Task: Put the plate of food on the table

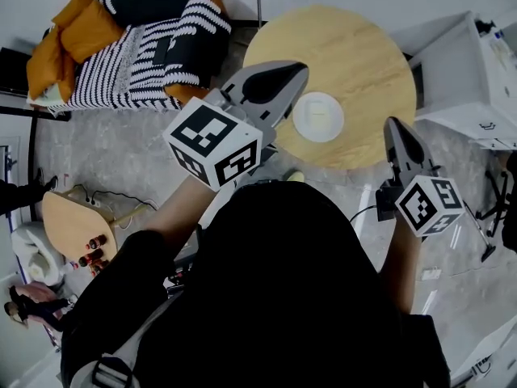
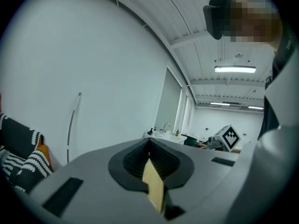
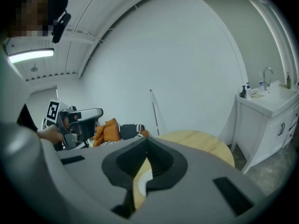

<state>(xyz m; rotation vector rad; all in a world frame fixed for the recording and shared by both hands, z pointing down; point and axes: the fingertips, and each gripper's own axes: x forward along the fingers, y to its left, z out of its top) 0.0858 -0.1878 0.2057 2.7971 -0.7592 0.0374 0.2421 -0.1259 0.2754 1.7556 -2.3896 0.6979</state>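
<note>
Both my tools are empty: the left gripper has its jaws pressed together on nothing, and the right gripper is closed tight as well; through the slit under each pair I see only a sliver of tan wood.

The plate lies flat on the round table, on the side of the table nearest me and not far in from its rim; whether there is food on it I cannot tell, as it shows only pale white. I judge the placing done.

The risk I see is my own tools: the left one hangs just beside the plate in the head view, the right one off the table's near edge; a careless drop or sweep could strike the plate and push it toward that near rim, and a smooth plate on smooth wood would slide easily.

The tabletop is bare light wood. Left of the table stands a sofa with striped and orange cushions; right of the table is a white sink cabinet; under the table the floor is grey and mottled.
</note>
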